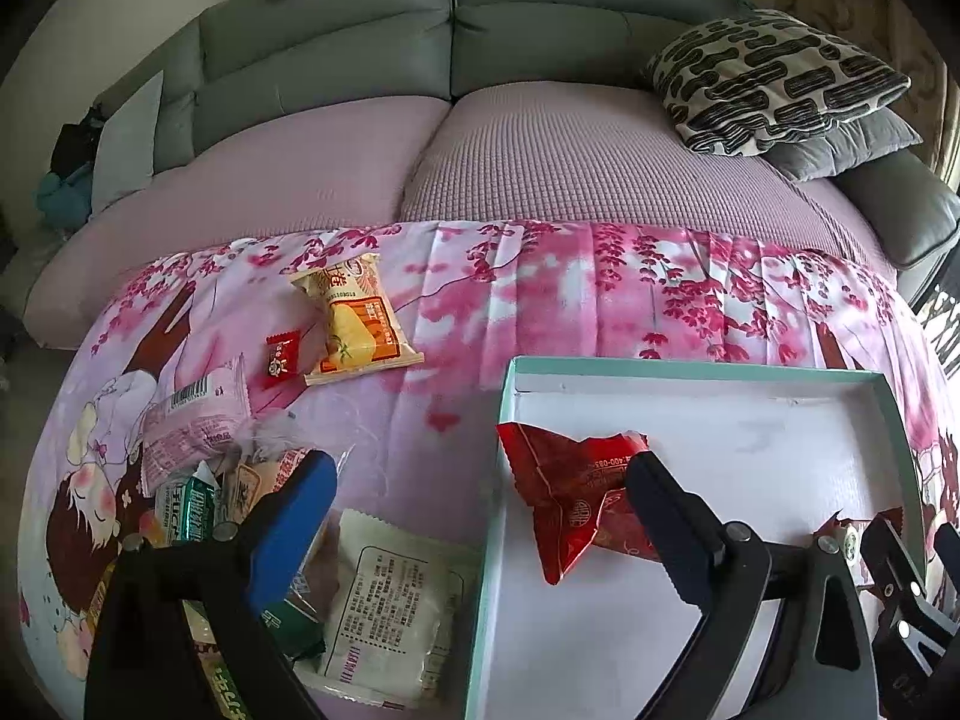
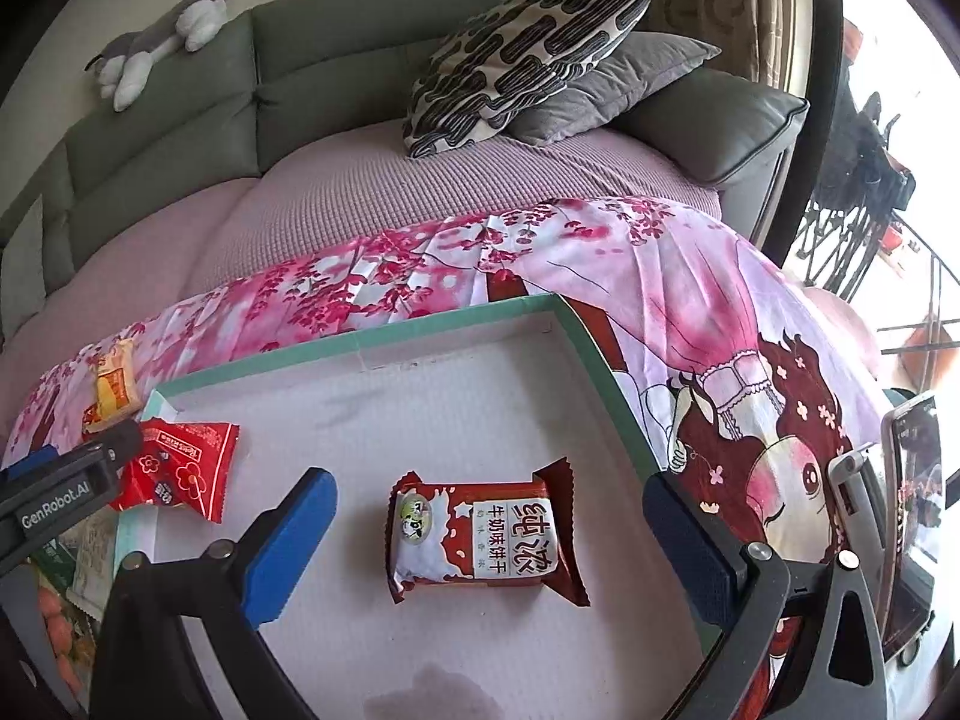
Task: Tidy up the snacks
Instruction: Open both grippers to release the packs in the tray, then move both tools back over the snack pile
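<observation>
Both hand-held grippers gape wide, gripping nothing: the right hand-held gripper (image 2: pixel 489 531) straddles a brown biscuit pack (image 2: pixel 480 534) lying in the white tray (image 2: pixel 420 324), the left hand-held gripper (image 1: pixel 480 495) half hides a red wrapper (image 1: pixel 570 486) (its lower edge covered) on the tray's edge

My own right finger (image 1: pixel 666 498) covers one end of the red packet (image 1: pixel 570 480). The snack heap (image 1: pixel 198 480) sits partly behind my left finger, its labels perhaps too blurred to read. The phone (image 2: pixel 912 516) is cut by the picture's edge.
</observation>
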Demonstrator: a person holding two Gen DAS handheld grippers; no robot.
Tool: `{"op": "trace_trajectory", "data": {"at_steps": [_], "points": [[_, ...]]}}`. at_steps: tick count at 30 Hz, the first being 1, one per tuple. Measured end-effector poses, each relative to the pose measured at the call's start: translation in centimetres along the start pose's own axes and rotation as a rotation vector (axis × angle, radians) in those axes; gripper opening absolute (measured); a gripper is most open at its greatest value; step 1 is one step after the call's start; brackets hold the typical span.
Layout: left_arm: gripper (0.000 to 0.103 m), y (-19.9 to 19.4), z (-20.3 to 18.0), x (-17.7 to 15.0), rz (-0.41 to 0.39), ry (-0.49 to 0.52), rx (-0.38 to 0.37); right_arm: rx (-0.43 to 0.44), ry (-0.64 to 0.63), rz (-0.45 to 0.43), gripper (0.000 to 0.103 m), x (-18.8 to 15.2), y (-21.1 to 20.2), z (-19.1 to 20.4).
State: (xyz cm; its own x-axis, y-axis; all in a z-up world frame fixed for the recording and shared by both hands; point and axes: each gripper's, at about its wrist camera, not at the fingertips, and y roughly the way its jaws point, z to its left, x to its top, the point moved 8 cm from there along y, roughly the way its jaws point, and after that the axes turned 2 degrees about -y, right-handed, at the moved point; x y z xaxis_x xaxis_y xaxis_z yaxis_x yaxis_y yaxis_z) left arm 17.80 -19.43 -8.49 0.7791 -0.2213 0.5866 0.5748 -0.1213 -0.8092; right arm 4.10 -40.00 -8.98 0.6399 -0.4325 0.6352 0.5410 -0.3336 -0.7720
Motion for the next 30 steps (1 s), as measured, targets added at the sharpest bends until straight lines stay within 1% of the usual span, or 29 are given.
{"op": "trace_trajectory", "data": {"at_steps": [4,8,12,17,22,25,27,30], "points": [[0.098,0.0,0.1,-0.2,0.002,-0.01,-0.004,-0.016,-0.009,0.006,0.103,-0.2,0.0,-0.2],[0.102,-0.3,0.4,-0.3,0.004,-0.01,0.001,-0.013,-0.012,0.003,0.103,-0.2,-0.2,-0.2],[0.102,-0.8,1.3,-0.6,0.002,-0.021,0.004,-0.04,-0.028,0.008,0.103,-0.1,-0.8,-0.3],[0.102,-1.9,3.4,-1.2,-0.013,-0.017,0.031,-0.033,-0.017,0.002,0.103,0.0,-1.9,-0.3],[0.102,-2.8,5.4,-2.1,-0.007,-0.051,0.015,-0.042,-0.039,0.011,0.103,-0.1,-2.6,0.1],[0.102,-3.3,6.7,-2.6,0.001,-0.056,0.033,-0.047,-0.057,0.014,0.103,-0.1,-3.1,0.5],[0.102,-3.7,7.8,-2.9,0.0,-0.061,0.049,-0.036,-0.059,0.012,0.103,-0.1,-3.5,0.9],[0.102,-4.5,9.4,-3.3,-0.007,-0.074,0.068,0.003,-0.062,0.014,0.103,-0.4,-4.1,2.1]]}}
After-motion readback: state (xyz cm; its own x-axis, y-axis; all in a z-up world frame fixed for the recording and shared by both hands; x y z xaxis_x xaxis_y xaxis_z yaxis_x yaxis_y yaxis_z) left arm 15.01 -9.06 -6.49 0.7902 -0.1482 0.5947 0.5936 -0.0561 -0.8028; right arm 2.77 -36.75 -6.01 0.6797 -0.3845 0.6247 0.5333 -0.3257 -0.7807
